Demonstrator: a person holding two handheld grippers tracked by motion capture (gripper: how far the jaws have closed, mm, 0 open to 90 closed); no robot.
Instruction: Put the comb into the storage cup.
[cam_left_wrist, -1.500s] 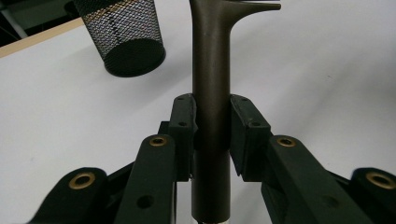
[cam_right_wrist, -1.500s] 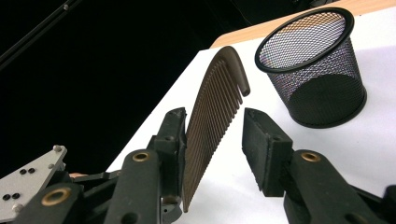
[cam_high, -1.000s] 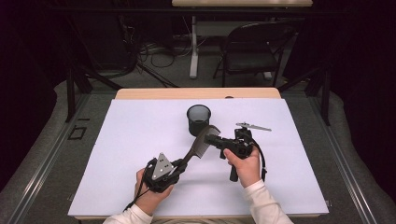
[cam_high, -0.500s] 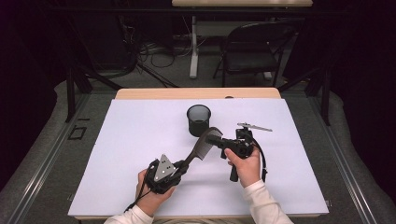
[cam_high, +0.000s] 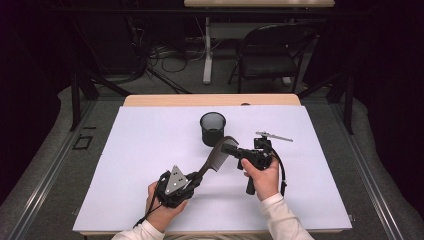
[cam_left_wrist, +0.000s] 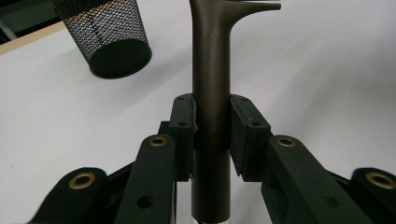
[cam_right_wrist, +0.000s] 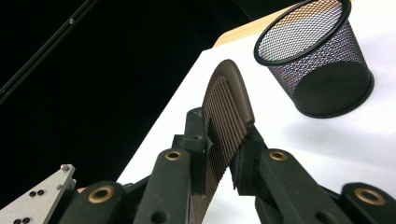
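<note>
White paper covers the table (cam_high: 125, 175) in front of you, its near edge just under your wrists and bare sheet spreading wide to either side of your hands. Your left gripper (cam_high: 192, 181) sits closest to that near edge, its jaws clamped on the round handle of the brown comb (cam_high: 216, 156); in the left gripper view the pads (cam_left_wrist: 183, 123) press both sides of the handle (cam_left_wrist: 211, 84). From there the comb rises toward the upper right, off the paper. Your right gripper (cam_high: 231, 149) meets it at the toothed end, and its jaws have just been closing with the teeth (cam_right_wrist: 229, 116) between them; in the right gripper view the pads (cam_right_wrist: 198, 135) now sit against the comb on both sides, so you hold it at both ends. Just past the comb's tip stands the black mesh cup (cam_high: 213, 128), upright and open at the top, near but not touching the comb. To the right of the cup, behind your right hand (cam_high: 262, 175), a small grey tool (cam_high: 273, 135) lies flat on the paper. Beyond these, the sheet runs bare to the wooden far edge (cam_high: 210, 100) of the table. Farther back, on the dark floor, stands a black chair (cam_high: 272, 57).
</note>
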